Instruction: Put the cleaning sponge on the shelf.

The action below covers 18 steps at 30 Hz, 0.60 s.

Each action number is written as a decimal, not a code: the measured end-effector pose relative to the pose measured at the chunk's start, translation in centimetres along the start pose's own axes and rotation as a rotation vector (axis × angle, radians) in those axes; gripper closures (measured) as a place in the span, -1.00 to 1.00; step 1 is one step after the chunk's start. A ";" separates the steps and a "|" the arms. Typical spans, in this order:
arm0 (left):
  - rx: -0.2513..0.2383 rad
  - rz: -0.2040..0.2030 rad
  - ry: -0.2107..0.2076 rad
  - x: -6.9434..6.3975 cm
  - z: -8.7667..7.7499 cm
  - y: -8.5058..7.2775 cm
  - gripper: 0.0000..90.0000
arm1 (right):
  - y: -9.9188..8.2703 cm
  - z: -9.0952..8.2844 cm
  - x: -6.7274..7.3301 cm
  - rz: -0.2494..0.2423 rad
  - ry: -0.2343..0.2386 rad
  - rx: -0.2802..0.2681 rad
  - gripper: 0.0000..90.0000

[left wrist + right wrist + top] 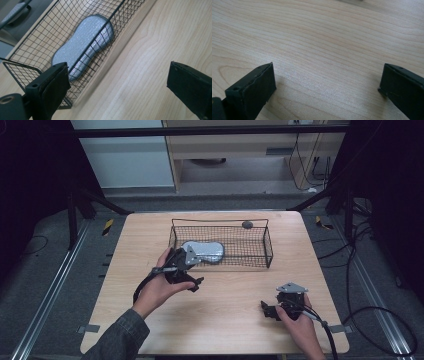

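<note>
At the near right of the worktop (225, 315), the right tool (266, 310) rests low on the wood in the person's right hand (300, 322), with its grey plate on top and its cable trailing off the near edge. In the right gripper view its two black jaws stand spread wide, with bare wood grain between them and nothing pinched.

Farther in and to the left, the left hand (157, 290) holds the left tool (196, 282) just in front of the near wall of the wire basket (270, 251). The forearm in a dark denim sleeve (120, 337) comes in from the near left corner. In the left gripper view this tool's jaws are also spread apart and hold nothing; one jaw sits close against the basket's mesh, the other hangs over the open wood.

Beyond the jaws, the grey scrubbing pad (82, 46) lies flat on the floor of the basket, in its left part, close behind the near wall and seen through the wires. It is long, with rounded ends, a narrower waist and a glittery woven face.

At the far side, a small dark round object (247, 224) sits by the basket's far rim, right of centre. Whether it touches the wire cannot be told.
</note>
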<state>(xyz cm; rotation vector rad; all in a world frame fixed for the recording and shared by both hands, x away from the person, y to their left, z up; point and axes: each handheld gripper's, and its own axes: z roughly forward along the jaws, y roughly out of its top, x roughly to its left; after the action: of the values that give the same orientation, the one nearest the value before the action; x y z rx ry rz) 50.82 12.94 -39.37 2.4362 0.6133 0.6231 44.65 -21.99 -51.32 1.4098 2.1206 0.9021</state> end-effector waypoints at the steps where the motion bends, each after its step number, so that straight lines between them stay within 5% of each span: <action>1: -0.001 -0.005 0.002 -0.1 0.0 -0.3 -0.91 | 0.0 0.0 0.0 0.003 0.001 0.001 -0.99; 18: 0.008 -0.139 0.015 -0.1 0.3 -5.5 -0.91 | 0.0 0.0 0.1 0.000 -0.002 -0.003 -0.99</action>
<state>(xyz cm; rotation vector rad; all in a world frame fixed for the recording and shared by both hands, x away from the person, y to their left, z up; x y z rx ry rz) 49.29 16.91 -42.91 2.3740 0.7847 0.5828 44.61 -21.92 -51.35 1.4089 2.1169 0.9033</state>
